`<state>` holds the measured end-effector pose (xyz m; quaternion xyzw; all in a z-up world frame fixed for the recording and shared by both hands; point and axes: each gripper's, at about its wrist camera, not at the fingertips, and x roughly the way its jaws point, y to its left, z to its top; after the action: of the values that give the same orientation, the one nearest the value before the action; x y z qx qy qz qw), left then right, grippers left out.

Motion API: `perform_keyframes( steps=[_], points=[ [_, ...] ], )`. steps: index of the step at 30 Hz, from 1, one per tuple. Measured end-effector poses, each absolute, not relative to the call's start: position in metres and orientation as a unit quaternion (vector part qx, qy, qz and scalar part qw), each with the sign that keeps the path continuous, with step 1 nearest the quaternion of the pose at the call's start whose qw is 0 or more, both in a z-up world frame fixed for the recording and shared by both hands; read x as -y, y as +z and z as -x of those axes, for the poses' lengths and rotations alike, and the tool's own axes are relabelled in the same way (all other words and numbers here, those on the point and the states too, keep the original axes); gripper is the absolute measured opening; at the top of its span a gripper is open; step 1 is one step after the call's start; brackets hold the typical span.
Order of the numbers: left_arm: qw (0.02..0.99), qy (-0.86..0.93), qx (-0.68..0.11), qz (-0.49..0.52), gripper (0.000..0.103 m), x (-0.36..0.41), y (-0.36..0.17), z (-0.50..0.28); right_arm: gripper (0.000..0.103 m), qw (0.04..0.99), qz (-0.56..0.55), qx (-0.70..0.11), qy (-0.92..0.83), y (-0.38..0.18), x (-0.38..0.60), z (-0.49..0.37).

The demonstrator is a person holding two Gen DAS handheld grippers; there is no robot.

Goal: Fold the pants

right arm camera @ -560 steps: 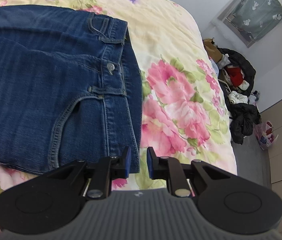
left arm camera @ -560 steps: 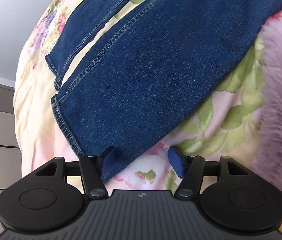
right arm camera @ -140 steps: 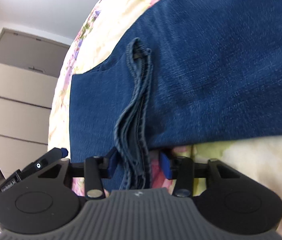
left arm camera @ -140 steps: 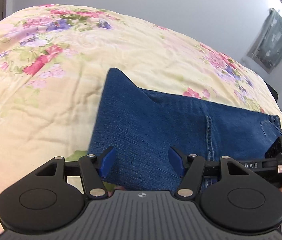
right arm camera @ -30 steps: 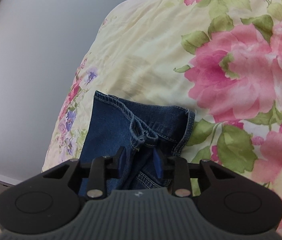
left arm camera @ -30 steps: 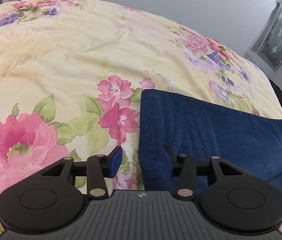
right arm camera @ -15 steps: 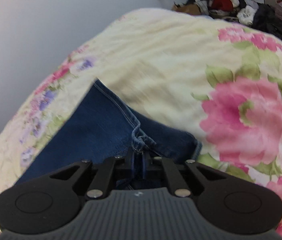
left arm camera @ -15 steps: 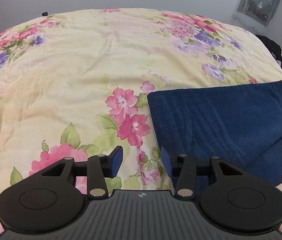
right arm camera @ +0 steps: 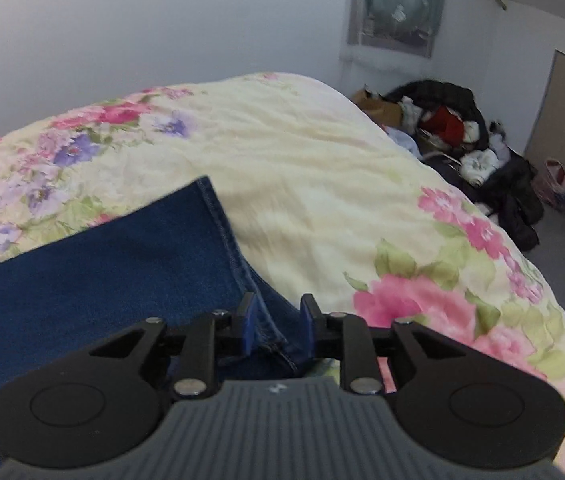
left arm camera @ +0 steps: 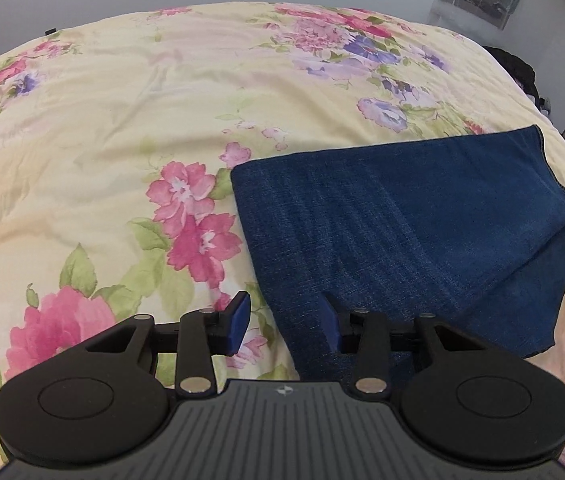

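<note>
Folded pants flat on floral bedspread, no label or writing readable; left gripper closing, nothing gripped, hovering over folded corner; right gripper opening, stitched hem edge in its gap, pads seemingly released from denim.

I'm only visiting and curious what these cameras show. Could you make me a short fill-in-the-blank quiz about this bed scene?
1. The folded jeans are dark ____ denim.
2. They lie on a bedspread printed with ____.
3. A stitched edge of the jeans lies in the gap of the ____ tongs.
4. Beyond the bed, a pile of ____ sits on the floor.

Missing words: blue; flowers; right; clothes
</note>
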<state>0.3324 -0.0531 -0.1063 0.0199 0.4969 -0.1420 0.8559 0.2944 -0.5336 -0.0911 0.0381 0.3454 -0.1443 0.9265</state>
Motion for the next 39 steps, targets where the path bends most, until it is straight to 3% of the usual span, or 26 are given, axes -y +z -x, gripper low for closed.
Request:
perform_keyframes(
  steps=[6, 9, 24, 26, 32, 35, 37, 39],
  points=[
    [0.835, -0.159, -0.524, -0.064, 0.033, 0.078, -0.134, -0.336, 0.018, 0.918, -0.001, -0.38, -0.116, -0.119, 0.518, -0.318],
    [0.823, -0.156, -0.543, -0.068, 0.032, 0.08, -0.149, -0.337, 0.013, 0.908, -0.026, -0.405, -0.108, -0.142, 0.53, -0.319],
    [0.8, -0.149, -0.581, -0.015, 0.031, 0.058, -0.164, -0.305, 0.012, 0.912, -0.05, -0.396, -0.097, -0.152, 0.537, -0.316],
    [0.784, -0.151, -0.6, -0.04, 0.02, 0.06, -0.172, -0.294, 0.012, 0.91, -0.049, -0.399, -0.099, -0.151, 0.536, -0.317],
    [0.805, -0.147, -0.574, -0.018, 0.019, 0.047, -0.151, -0.278, 0.013, 0.907, -0.05, -0.405, -0.105, -0.146, 0.535, -0.32],
    [0.822, -0.145, -0.55, -0.01, 0.022, 0.041, -0.128, -0.282, 0.022, 0.909, -0.069, -0.397, -0.102, -0.133, 0.538, -0.312],
    [0.833, -0.141, -0.534, 0.014, 0.031, 0.036, -0.117, -0.288, 0.043, 0.915, -0.093, -0.38, -0.097, -0.123, 0.541, -0.3],
    [0.845, -0.135, -0.515, 0.05, 0.04, 0.028, -0.11, -0.295, 0.052, 0.917, -0.111, -0.372, -0.094, -0.115, 0.547, -0.289]
  ],
)
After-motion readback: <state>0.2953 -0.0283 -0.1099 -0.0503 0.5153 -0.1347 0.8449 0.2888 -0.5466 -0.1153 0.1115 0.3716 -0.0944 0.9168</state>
